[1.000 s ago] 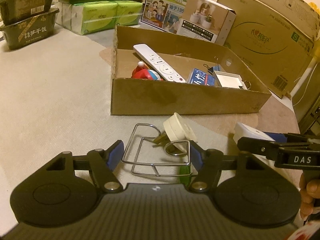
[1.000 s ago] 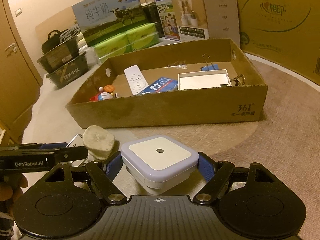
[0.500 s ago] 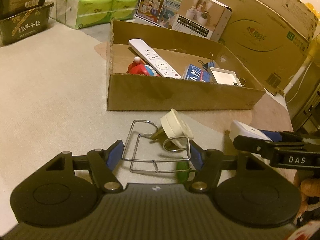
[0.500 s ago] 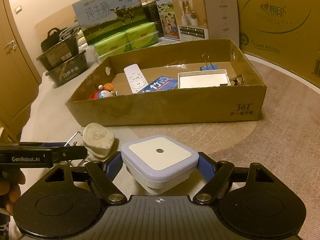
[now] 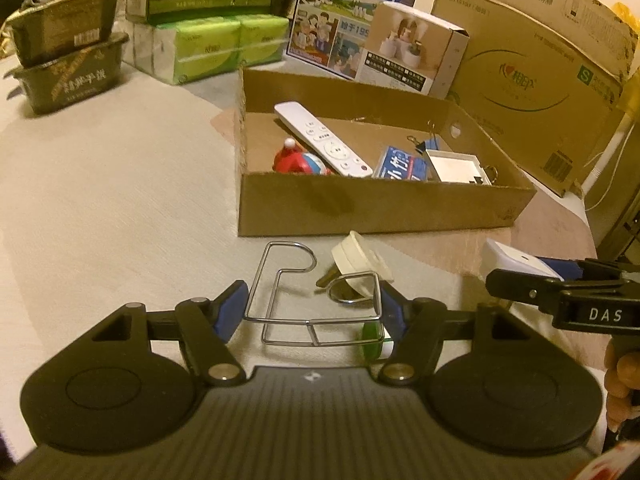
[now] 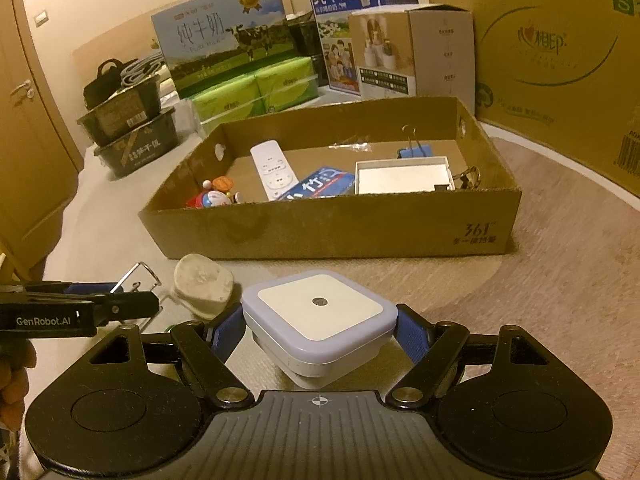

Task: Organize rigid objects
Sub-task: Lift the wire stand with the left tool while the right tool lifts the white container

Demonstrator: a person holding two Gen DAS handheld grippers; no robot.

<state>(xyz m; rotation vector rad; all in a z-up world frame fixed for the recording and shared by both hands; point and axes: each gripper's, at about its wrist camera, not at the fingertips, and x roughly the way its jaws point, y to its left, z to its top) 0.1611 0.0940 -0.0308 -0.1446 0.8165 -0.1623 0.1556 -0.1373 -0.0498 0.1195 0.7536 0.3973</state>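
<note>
A large brown carton [image 6: 552, 60] is seen filling the upper right of the right wrist view, with milk cartons [image 6: 224, 52] and green tissue packs [image 6: 256, 92] stacked to its left.

Across the middle of both views an open, shallow cardboard box [image 5: 376, 210] is set on the beige surface. Inside it are laid a white remote [image 5: 320, 140], a small white box [image 5: 456, 166], a blue packet [image 5: 400, 168], a red and white toy [image 5: 296, 160] and a blue binder clip [image 6: 416, 151].

At the bottom of the right wrist view, the right gripper [image 6: 320, 330] is closed on a square white night light [image 6: 320, 312]; both blue pads are pressed against its sides, in front of the box's near wall.

At the bottom of the left wrist view, the left gripper [image 5: 310, 308] is closed on a bent wire rack [image 5: 316, 300]: the wire frame is spanned between the two pads, with its hooked ends pointing toward the box. A green piece [image 5: 372, 340] is seen by the right pad; what it is cannot be told.

A white plug [image 5: 360, 260] is seen lying just beyond the wire rack, near the middle of the frame, in front of the box. Whether wire and plug touch cannot be told.
</note>
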